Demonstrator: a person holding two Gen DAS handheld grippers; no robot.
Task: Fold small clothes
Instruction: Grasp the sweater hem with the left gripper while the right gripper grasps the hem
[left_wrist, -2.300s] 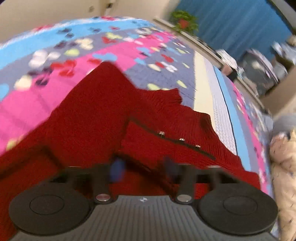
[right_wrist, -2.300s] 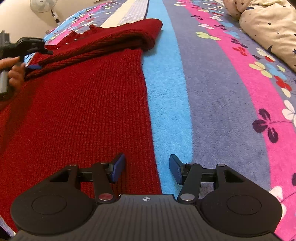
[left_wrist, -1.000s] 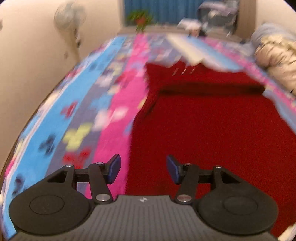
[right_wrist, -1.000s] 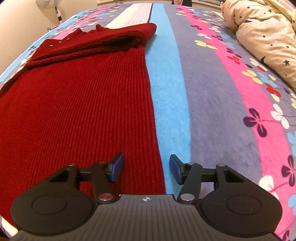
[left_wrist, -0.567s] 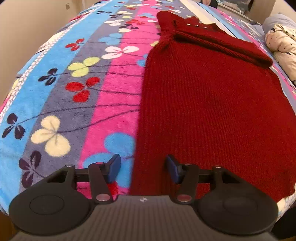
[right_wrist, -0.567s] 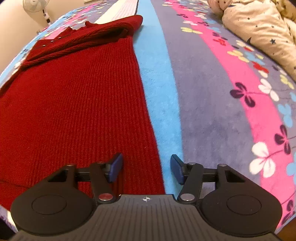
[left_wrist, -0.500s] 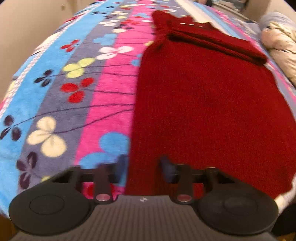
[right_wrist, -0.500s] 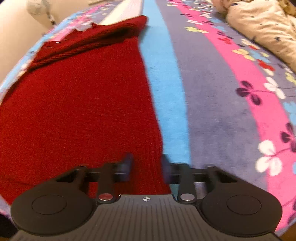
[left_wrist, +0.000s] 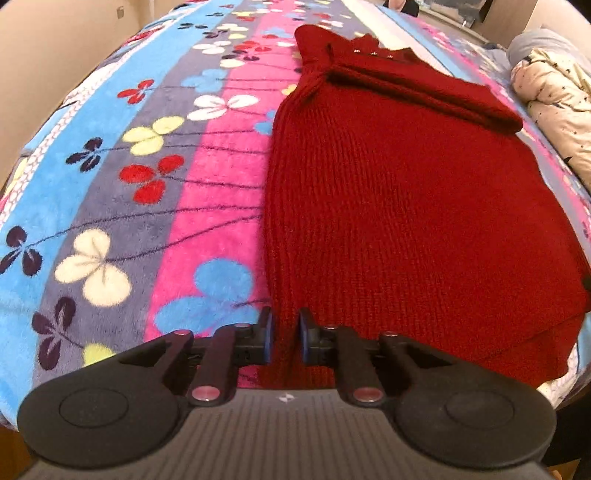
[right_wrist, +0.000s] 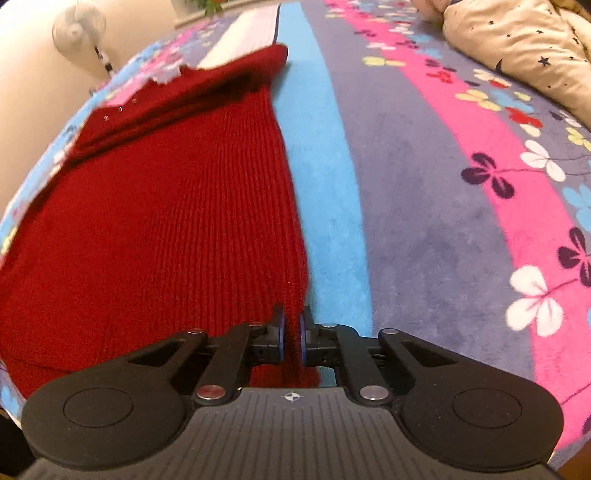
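Sweater hem vanishes beneath the left gripper; ahead of the right gripper, its collar blurs.

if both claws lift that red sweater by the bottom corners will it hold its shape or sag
The sweater will probably sag: it is soft ribbed knit, already bunched between the left claw and the right claw. The span between the corners would likely droop. The sleeve folded across its top may slide loose. The fuzzy blanket could drag on it.

Open blanket is seen right of the red sweater; the upper right of the frame is blocked by a bunched quilt.
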